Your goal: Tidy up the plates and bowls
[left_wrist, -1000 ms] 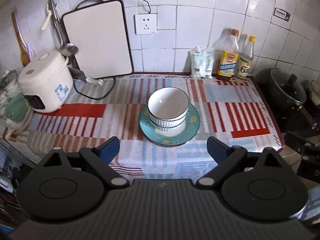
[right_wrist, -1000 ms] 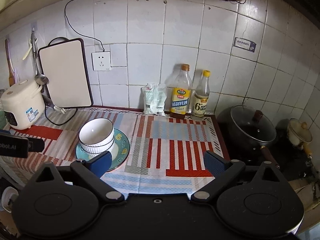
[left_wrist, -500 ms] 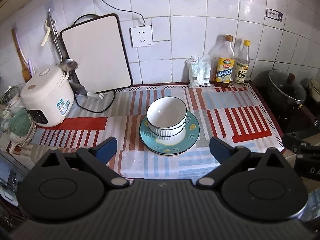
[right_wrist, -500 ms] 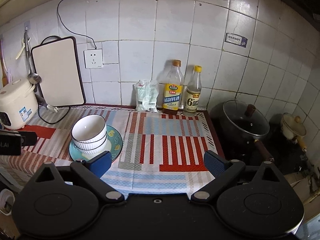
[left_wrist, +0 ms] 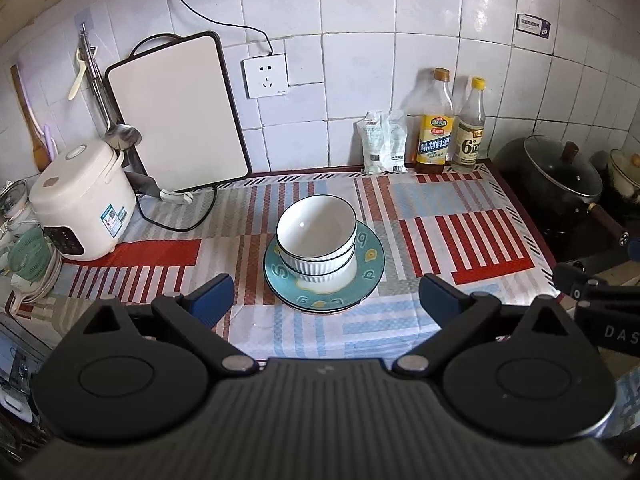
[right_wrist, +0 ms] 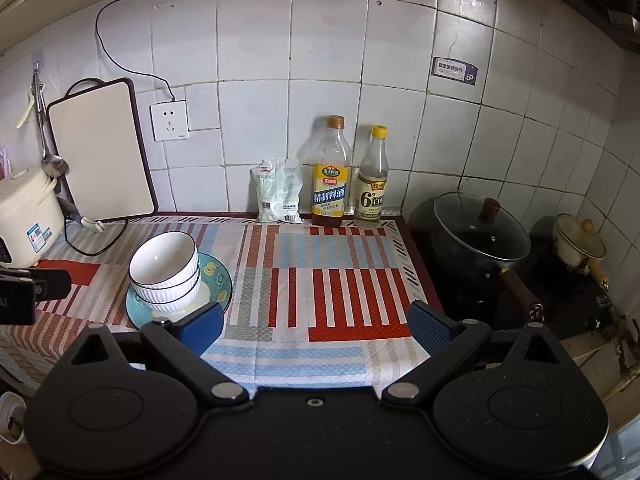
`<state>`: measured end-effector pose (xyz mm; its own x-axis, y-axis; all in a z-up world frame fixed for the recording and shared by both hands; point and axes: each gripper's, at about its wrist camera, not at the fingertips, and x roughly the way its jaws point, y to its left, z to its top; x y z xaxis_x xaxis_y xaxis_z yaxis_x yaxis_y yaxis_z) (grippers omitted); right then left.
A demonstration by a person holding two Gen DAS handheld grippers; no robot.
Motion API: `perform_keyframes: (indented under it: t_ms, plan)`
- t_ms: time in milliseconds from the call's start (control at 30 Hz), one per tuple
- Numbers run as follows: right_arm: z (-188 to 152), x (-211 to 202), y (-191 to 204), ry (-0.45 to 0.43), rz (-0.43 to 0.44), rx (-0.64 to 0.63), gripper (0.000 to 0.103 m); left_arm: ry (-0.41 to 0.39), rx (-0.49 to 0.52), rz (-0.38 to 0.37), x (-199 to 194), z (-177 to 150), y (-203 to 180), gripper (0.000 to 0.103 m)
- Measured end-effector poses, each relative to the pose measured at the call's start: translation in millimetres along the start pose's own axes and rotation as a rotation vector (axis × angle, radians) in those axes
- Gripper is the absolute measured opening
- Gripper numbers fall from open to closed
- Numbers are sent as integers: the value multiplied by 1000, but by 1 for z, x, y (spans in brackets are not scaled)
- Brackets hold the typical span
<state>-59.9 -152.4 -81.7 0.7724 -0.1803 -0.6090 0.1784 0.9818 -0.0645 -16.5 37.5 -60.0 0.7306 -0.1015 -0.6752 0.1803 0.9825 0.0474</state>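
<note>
Two white ribbed bowls (left_wrist: 316,234) are nested and stand on stacked teal plates (left_wrist: 370,266) in the middle of the striped cloth. They also show in the right wrist view, the bowls (right_wrist: 164,266) on the plates (right_wrist: 218,280) at the left. My left gripper (left_wrist: 324,298) is open and empty, held back from the stack near the counter's front edge. My right gripper (right_wrist: 316,322) is open and empty, to the right of the stack above the cloth.
A white rice cooker (left_wrist: 82,204) stands at the left, a cutting board (left_wrist: 176,112) leans on the wall. A packet (left_wrist: 382,142) and two bottles (left_wrist: 436,124) stand at the back. A lidded black pot (right_wrist: 480,232) sits on the stove at the right.
Both grippers have drawn back and risen from the counter, so the bowl and plate stack looks smaller and farther. The stack has not moved. Both stay open.
</note>
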Motion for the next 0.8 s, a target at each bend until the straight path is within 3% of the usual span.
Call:
perform_keyframes:
  t_ms: [333,667,800]
  plan:
    - [-1,0,3,-24,-3,-7,100,-41,-12,16,1,-3,1,100]
    - [-1,4,4,-12,-8,-15,100,-31,-32,9,5,-2,5,100]
    - [0,6,3,-8,-7,-16,100,-30,-49,-28,6,-2,8,100]
